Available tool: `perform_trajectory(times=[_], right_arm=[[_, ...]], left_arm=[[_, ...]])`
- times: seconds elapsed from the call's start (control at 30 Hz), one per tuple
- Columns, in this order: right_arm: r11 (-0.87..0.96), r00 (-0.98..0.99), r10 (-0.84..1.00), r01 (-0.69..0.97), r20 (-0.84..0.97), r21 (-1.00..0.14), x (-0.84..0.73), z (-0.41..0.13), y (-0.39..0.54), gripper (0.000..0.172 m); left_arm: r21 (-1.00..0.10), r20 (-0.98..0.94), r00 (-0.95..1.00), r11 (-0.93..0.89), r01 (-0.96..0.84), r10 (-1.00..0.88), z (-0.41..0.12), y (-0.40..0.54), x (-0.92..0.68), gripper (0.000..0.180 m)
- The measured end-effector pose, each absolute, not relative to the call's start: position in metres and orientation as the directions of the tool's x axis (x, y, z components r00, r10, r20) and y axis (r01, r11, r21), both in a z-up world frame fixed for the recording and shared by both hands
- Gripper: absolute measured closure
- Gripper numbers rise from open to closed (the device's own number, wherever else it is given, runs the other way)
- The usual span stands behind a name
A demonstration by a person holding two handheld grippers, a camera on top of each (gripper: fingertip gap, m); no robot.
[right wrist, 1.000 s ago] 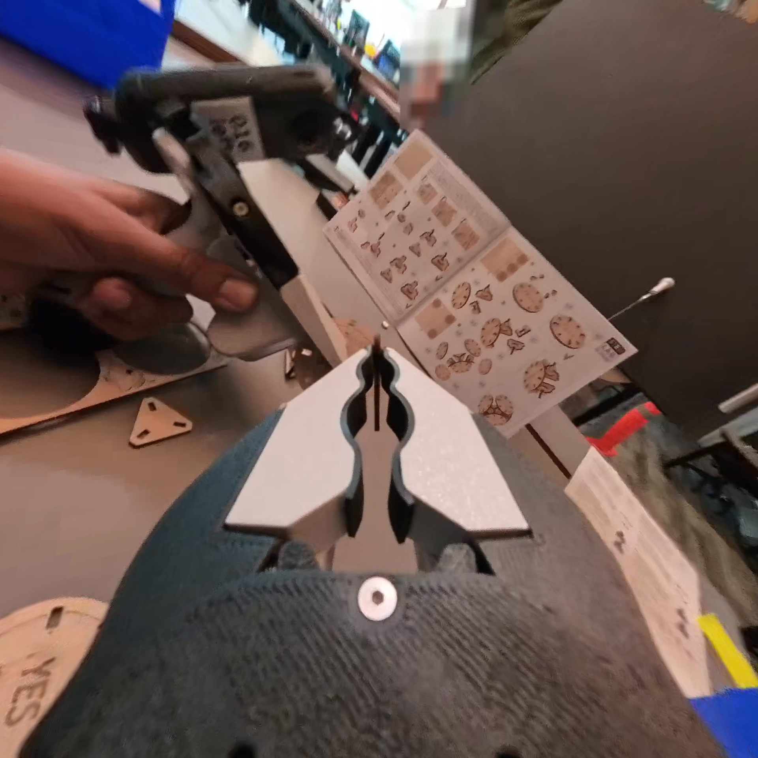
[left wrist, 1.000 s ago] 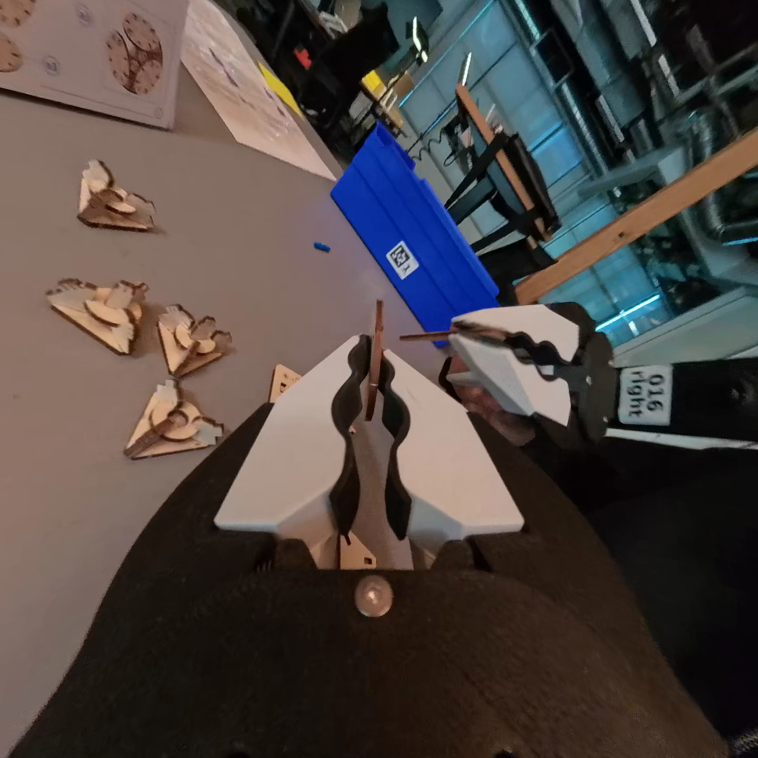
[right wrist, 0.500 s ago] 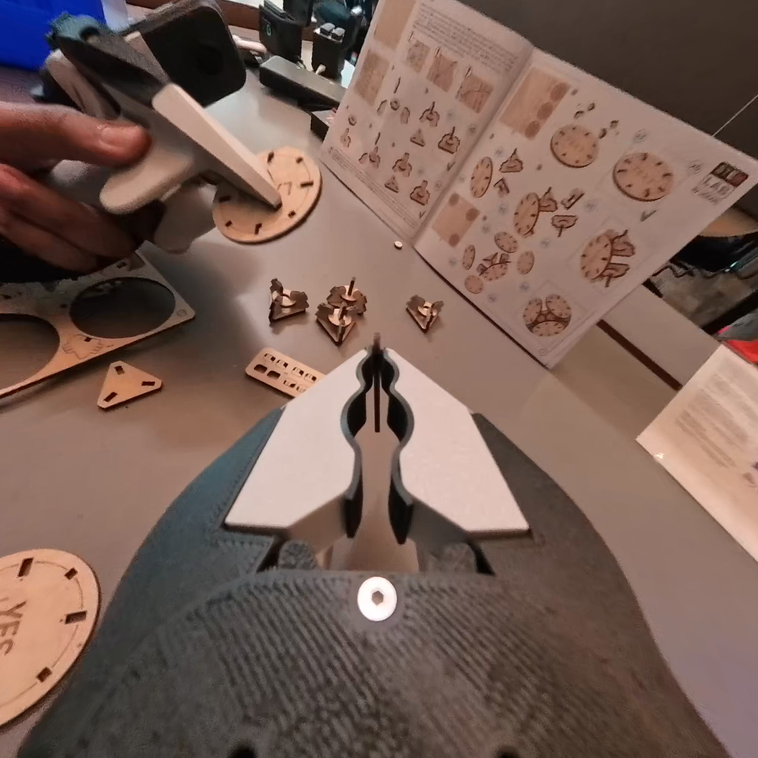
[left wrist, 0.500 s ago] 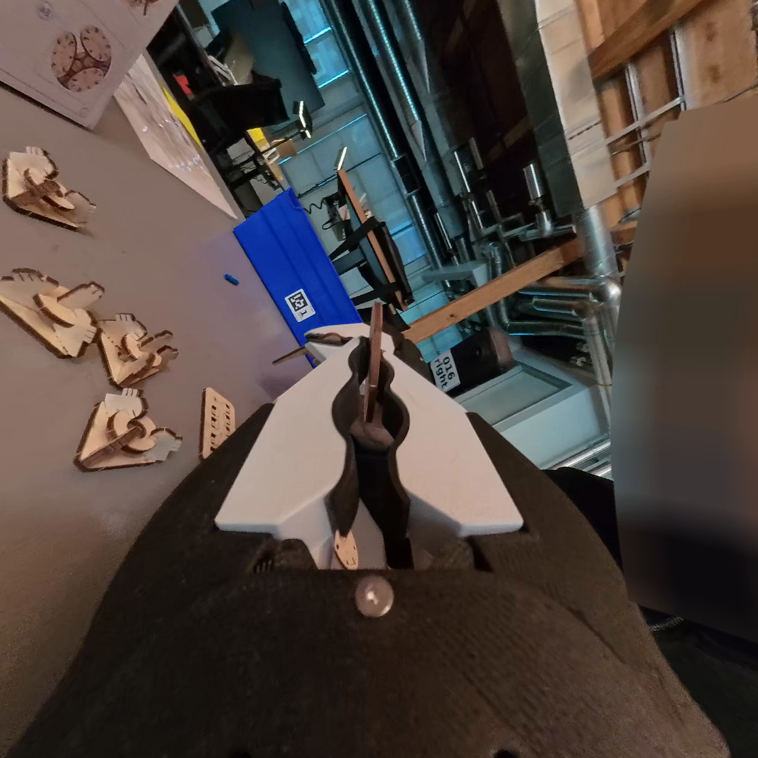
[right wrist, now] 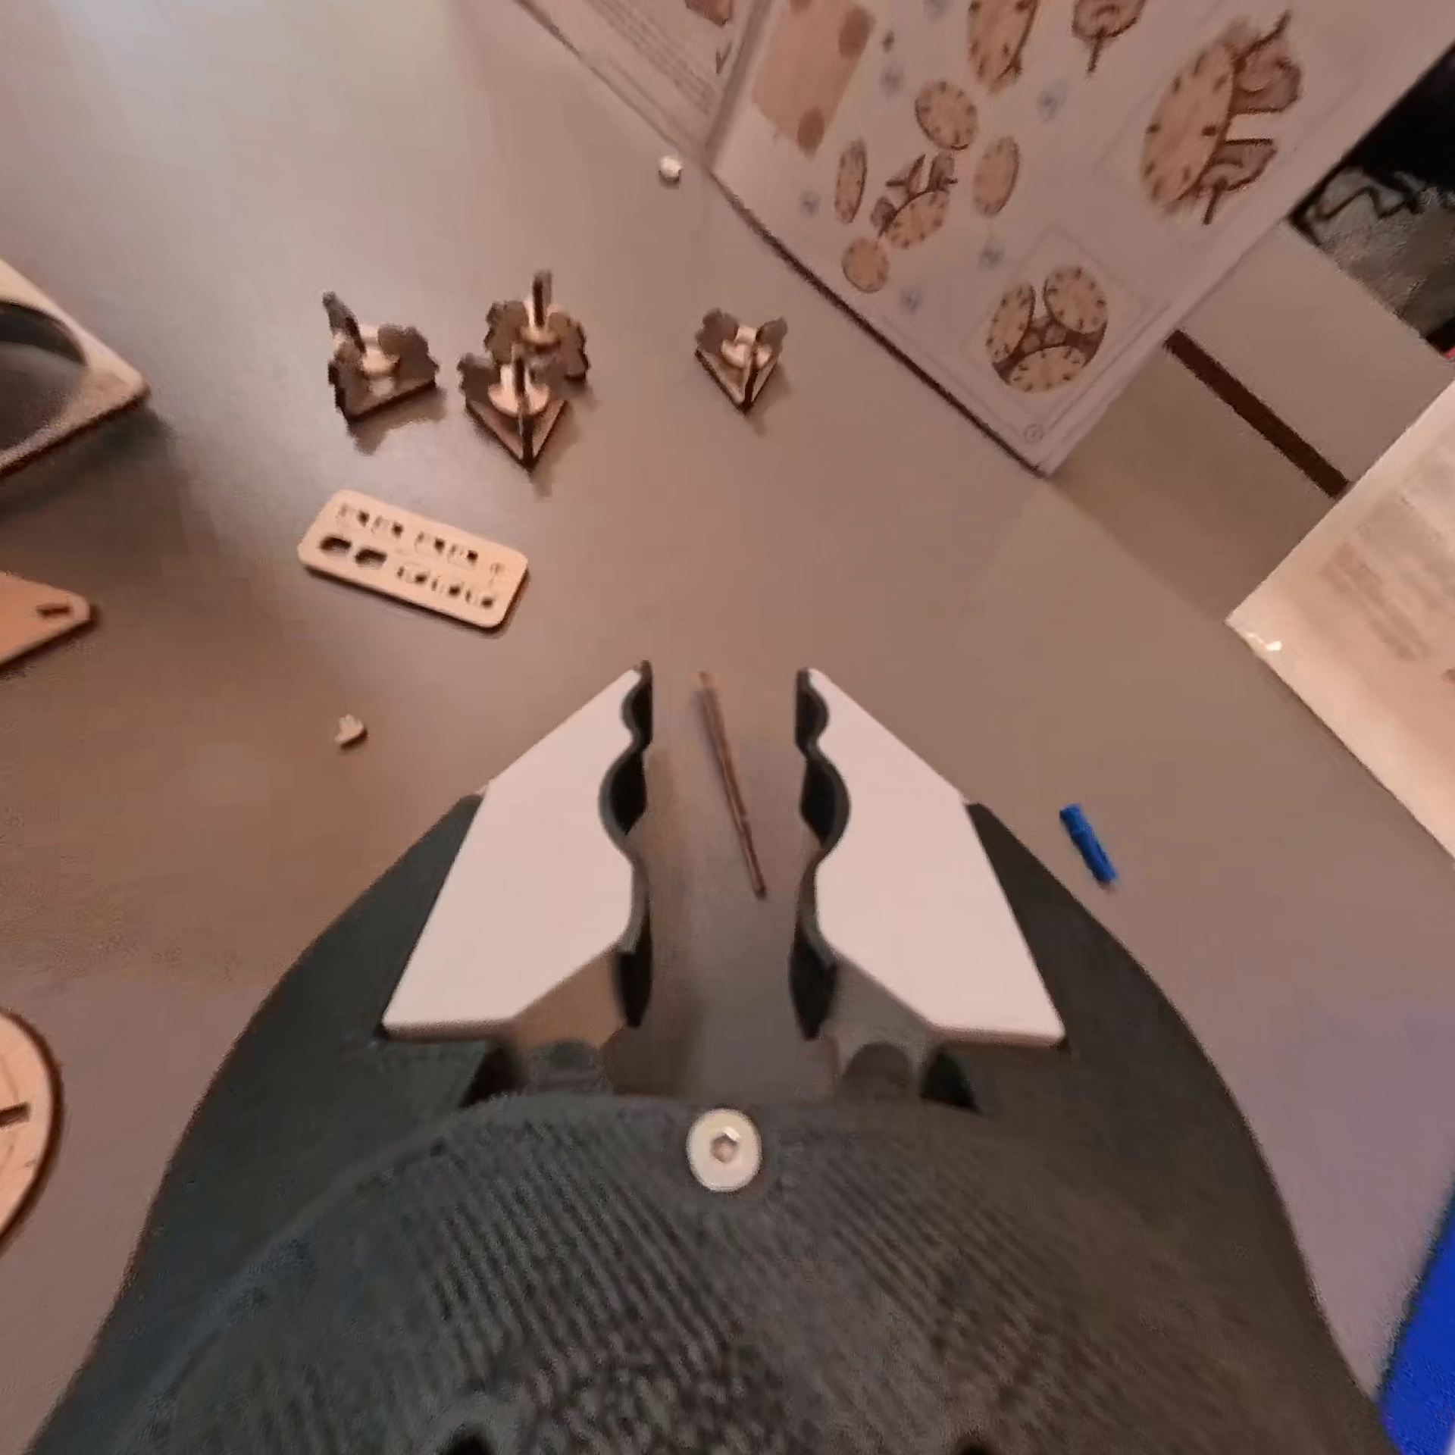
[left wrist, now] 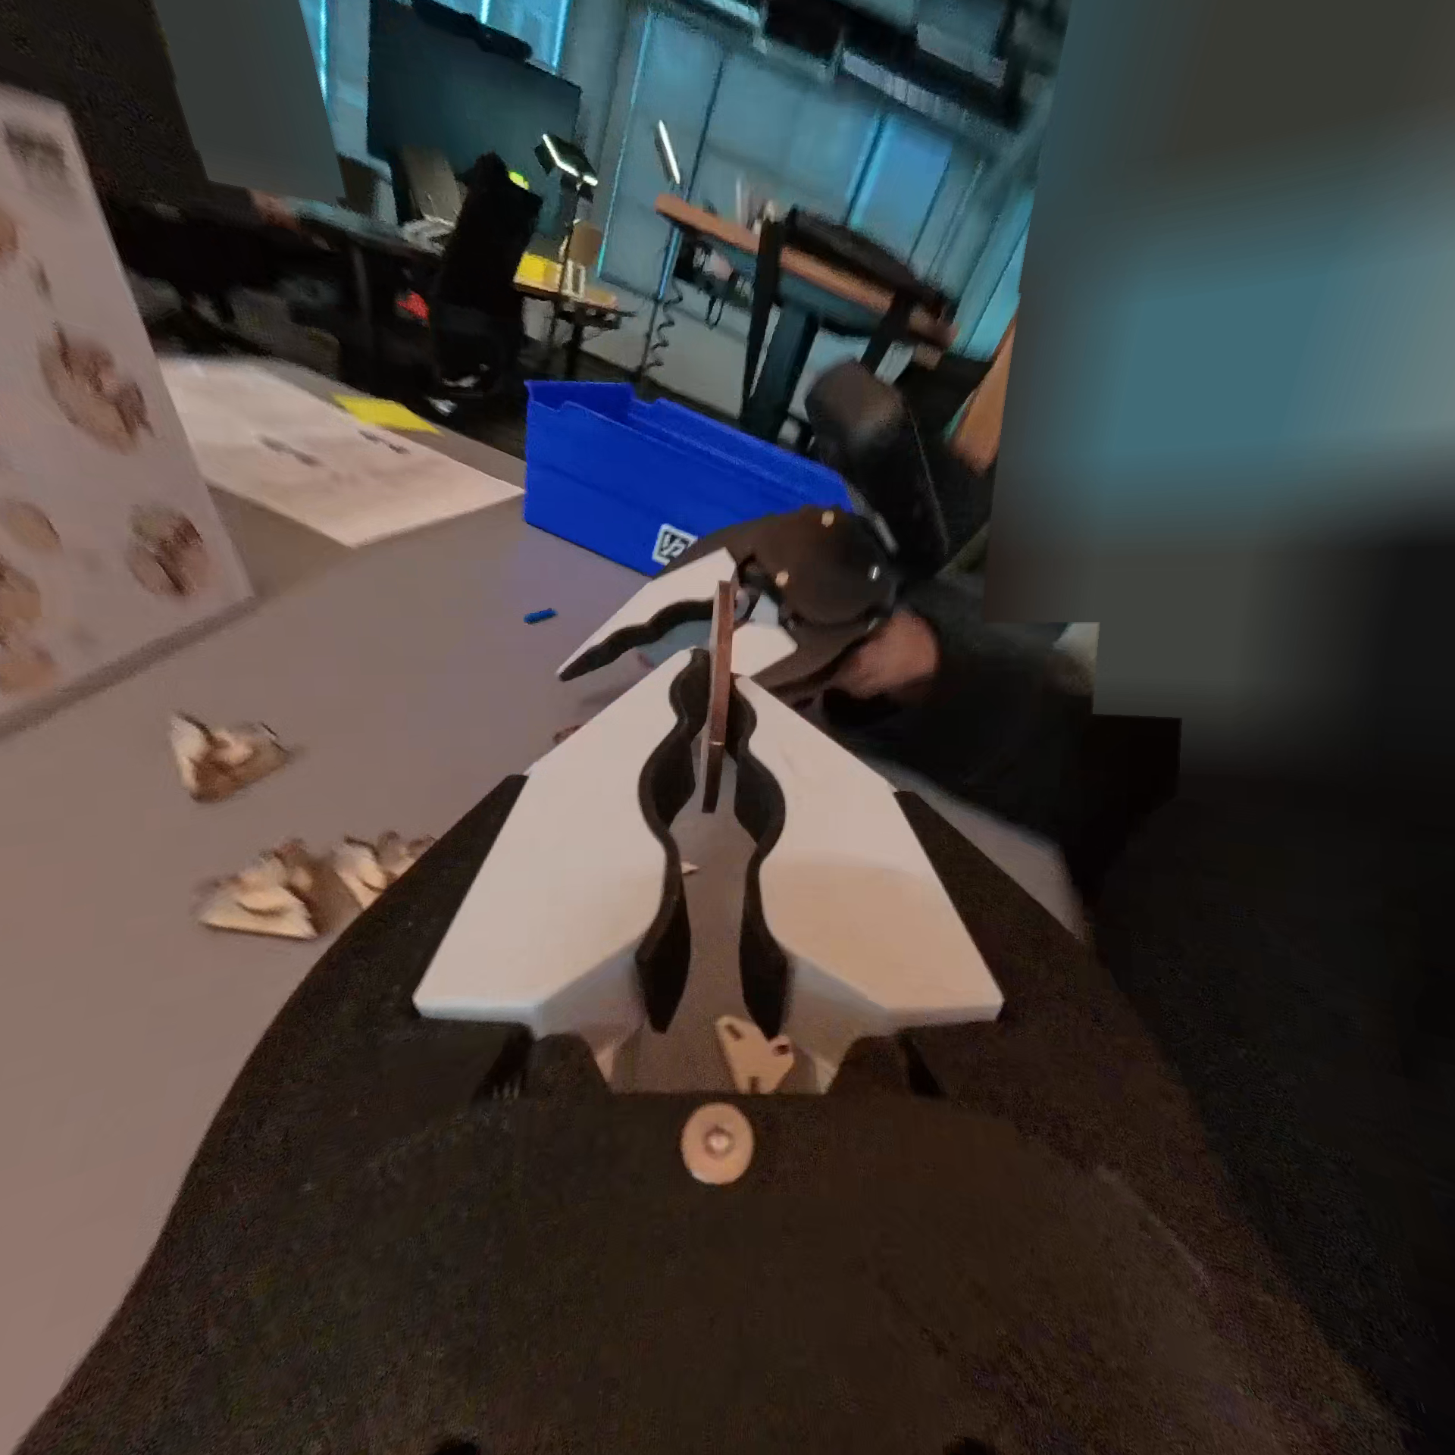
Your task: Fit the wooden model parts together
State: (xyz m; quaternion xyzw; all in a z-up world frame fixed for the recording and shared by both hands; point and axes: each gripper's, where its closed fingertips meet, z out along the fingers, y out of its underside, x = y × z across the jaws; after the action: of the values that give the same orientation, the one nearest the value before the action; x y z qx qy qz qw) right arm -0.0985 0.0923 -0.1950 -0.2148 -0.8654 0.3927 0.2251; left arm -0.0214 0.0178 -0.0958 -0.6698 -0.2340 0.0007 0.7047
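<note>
The right gripper [right wrist: 723, 685] has just spread wide, its thin wooden stick [right wrist: 732, 779] now loose between untouching fingers above the counter [right wrist: 905, 551]; the left gripper [left wrist: 715, 669] stays clamped on a flat wooden piece [left wrist: 719, 685].

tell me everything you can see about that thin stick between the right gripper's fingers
The thin stick is a slim, dark brown, wood-like sliver, straight and seen nearly edge-on. It lies in the gap between the right gripper's spread fingers, slightly slanted, one end near the fingertips and the other further back. Neither finger touches it; clear space shows on both sides. It appears to rest on the grey table.
</note>
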Motion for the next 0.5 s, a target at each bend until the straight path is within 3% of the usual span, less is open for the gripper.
perform_trajectory(times=[0.1,0.2,0.33,0.5], right_arm=[[0.439,-0.835,0.532,0.129,0.141,-0.889,-0.092,-0.161,0.081,0.124],[0.135,-0.927,0.373,0.100,-0.043,-0.986,-0.058,-0.111,0.061,0.136],[-0.129,-0.930,0.104,0.338,-0.351,-0.932,-0.032,-0.075,0.057,0.138],[-0.167,-0.887,-0.097,0.463,-0.452,-0.871,-0.015,-0.070,0.054,0.152]], left_arm=[[-0.997,0.056,0.945,-0.026,0.068,0.321,-0.091,0.026,-0.003,0.180],[-0.993,-0.087,0.941,-0.098,-0.058,0.327,-0.093,0.029,0.005,0.180],[-0.930,-0.336,0.869,-0.276,-0.243,0.364,-0.102,0.031,0.004,0.180],[-0.893,-0.430,0.836,-0.297,-0.339,0.341,-0.098,0.038,0.016,0.180]])
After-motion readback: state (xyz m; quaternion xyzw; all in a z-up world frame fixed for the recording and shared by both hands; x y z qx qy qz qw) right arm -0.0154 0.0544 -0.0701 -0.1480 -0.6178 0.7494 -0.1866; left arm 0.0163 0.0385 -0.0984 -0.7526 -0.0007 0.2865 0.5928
